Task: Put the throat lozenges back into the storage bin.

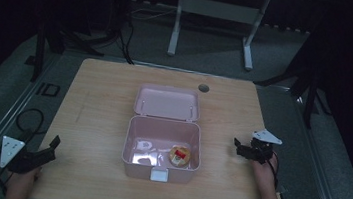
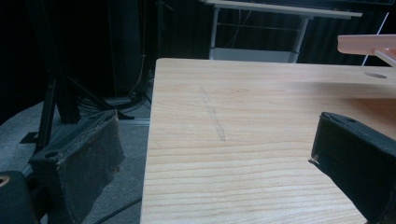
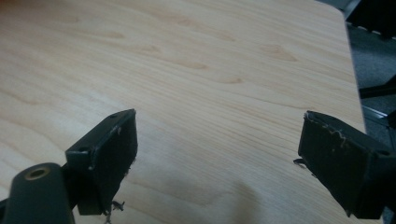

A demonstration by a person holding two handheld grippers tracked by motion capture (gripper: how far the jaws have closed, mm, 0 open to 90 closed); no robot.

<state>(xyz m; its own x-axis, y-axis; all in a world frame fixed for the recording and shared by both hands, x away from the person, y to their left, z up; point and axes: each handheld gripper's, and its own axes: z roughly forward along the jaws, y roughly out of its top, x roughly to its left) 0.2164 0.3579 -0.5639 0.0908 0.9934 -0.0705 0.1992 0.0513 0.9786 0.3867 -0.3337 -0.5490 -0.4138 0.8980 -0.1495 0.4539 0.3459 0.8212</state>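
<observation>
right gripper (image 1: 243,146) spread wide, empty, low over bare table (image 1: 94,100) just right of the pink box (image 1: 131,144); left gripper (image 1: 48,148) also spread, empty, at the near left corner, well apart from it. inside the open box, a round snack (image 1: 179,155) near its front right corner, a small white piece (image 1: 145,145) to its left. probably best reached from above with the right, jaws straddling the snack, minding the right wall and raised lid (image 1: 167,102); nothing else in the way.

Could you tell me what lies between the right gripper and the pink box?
Only bare wooden table: in the high view nothing lies between the right gripper and the pink box.
</observation>
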